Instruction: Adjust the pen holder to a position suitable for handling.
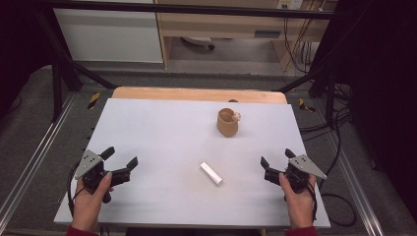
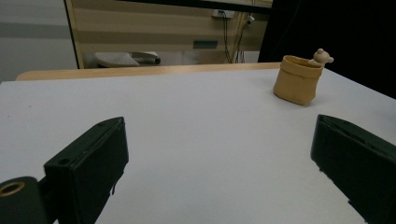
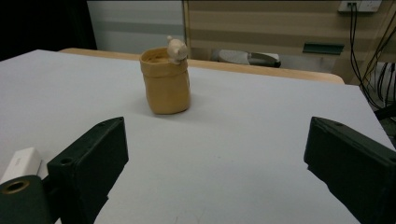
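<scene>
The left gripper hovers over the near left corner of the surface with its jaws wide apart and nothing between them, and the right gripper sits over the near right part in the same way, jaws spread and empty. The two things nearest to them are a small white block, lying flat a little right of the middle toward the near edge, between the two grippers, and a tan pouch-shaped cup with a small figure perched on its rim, standing upright toward the far edge, right of centre and well apart from the block. The likely trouble lies in how these two would handle. The block lies low and at a slant to the near edge, so jaws that come down off its axis could push it along the smooth sheet or pinch one end and spin it away. The cup looks soft-walled and narrow at the base; a squeeze too high may crumple the rim or knock the figure loose, and a sideways nudge from a jaw on approach could tip it over. The surface is a pale grey sheet over a wooden tabletop whose edge shows along the far side. Around it stands a black metal frame on a grey floor, with cables trailing at the right and light wooden furniture and a white panel beyond.
</scene>
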Available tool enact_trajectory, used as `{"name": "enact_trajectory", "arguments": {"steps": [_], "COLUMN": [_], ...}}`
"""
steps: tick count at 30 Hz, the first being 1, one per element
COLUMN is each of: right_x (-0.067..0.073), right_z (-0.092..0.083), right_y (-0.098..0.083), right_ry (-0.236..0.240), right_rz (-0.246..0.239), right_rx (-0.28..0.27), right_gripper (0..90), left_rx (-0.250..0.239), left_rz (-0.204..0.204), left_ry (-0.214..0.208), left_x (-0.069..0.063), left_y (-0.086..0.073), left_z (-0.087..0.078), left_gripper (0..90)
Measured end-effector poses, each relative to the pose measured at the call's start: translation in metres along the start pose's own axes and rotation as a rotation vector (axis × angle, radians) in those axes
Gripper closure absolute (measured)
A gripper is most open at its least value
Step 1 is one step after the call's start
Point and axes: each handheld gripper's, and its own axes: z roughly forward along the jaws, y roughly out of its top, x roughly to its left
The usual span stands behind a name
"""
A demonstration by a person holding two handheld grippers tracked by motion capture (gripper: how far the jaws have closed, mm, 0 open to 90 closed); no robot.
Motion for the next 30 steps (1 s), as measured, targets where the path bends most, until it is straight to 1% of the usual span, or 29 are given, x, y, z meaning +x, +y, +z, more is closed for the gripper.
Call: {"name": "enact_trajectory", "arguments": {"steps": [3,5,9,11,16,17,22,24,26,30], "right_x": [0.003,0.005,0.009,0.011,0.014,0.014,0.018,0.022,0.026,0.032], "right_z": [0.000,0.001,0.001,0.002,0.002,0.001,0.002,0.003,0.004,0.008], "right_y": [0.001,0.002,0.003,0.004,0.007,0.007,0.009,0.009,0.009,0.008], "right_ry": [0.005,0.002,-0.001,-0.004,-0.016,-0.016,0.001,0.020,0.033,0.061], "right_rz": [-0.008,-0.029,-0.040,-0.059,-0.090,-0.085,-0.084,-0.086,-0.109,-0.117], "right_rx": [0.017,0.032,0.056,0.075,0.102,0.108,0.139,0.148,0.157,0.177], "right_gripper": [5.4,4.8,3.6,3.2,2.6,2.6,2.3,2.2,2.0,1.9], "left_rx": [-0.001,0.004,0.007,0.007,0.007,0.007,0.006,0.007,0.010,0.009], "left_rz": [0.001,-0.002,0.000,0.000,0.000,0.001,-0.002,0.000,0.003,0.000], "left_ry": [-0.001,0.002,0.003,0.003,0.002,0.003,0.004,0.003,0.002,0.002], "left_x": [0.000,0.001,0.001,0.001,0.001,0.001,0.001,0.001,0.001,0.002], "left_y": [0.000,0.000,0.000,0.000,0.000,0.000,0.000,0.000,0.000,0.000], "left_z": [0.000,0.000,0.000,0.000,0.000,0.000,0.000,0.000,0.001,0.001], "left_gripper": [4.3,4.4,4.5,4.5,4.5,4.5,4.5,4.5,4.5,4.5]}}
